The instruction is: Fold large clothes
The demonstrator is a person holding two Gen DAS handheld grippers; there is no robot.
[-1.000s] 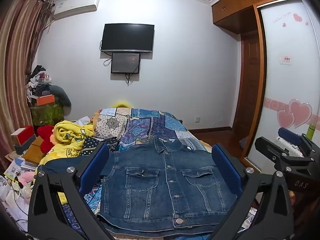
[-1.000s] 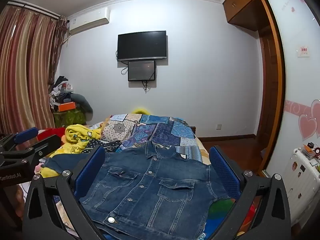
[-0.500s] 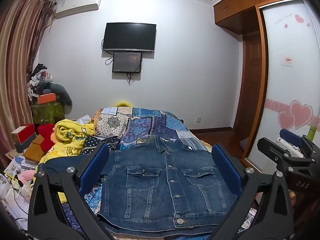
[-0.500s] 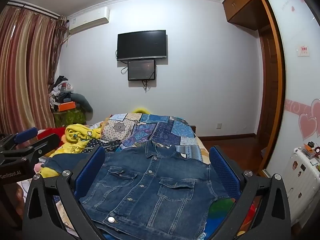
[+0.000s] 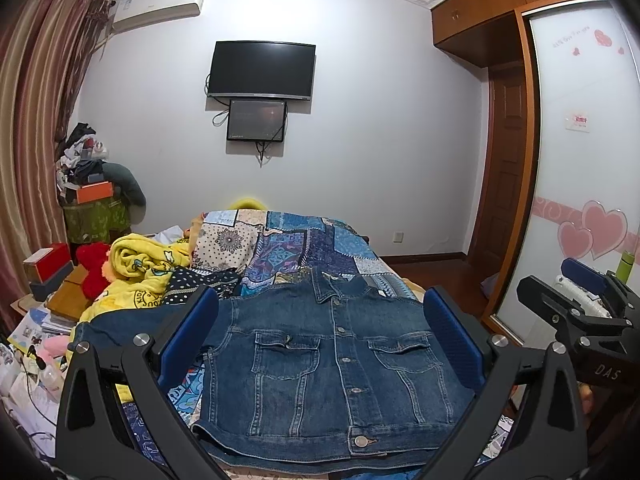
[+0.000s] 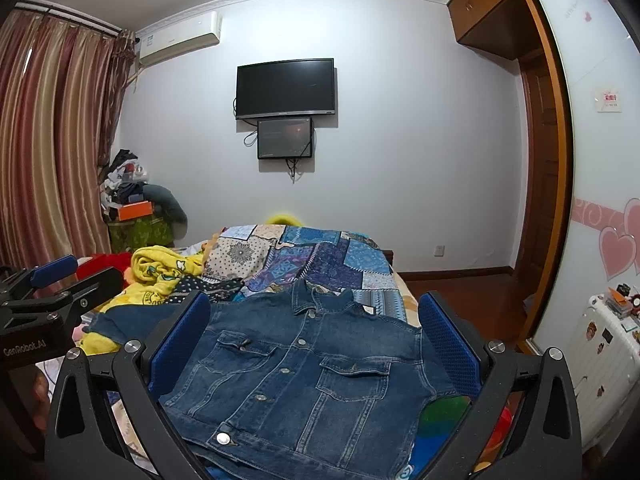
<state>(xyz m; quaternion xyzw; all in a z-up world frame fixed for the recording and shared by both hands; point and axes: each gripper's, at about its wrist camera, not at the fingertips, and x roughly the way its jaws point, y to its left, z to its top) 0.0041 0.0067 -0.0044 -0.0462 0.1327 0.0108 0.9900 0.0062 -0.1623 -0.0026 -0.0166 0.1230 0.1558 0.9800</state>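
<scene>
Both grippers level above denim jacket (image 5: 332, 360), jaws wide.

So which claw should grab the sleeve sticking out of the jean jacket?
Probably the left claw. The sleeve lies out on the jacket's left side, nearest that claw. The right claw, also open, sits on the far side.

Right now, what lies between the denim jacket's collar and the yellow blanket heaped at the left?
In the left wrist view, between denim jacket and yellow blanket lie a dark polka-dot cloth and the patchwork quilt.
</scene>
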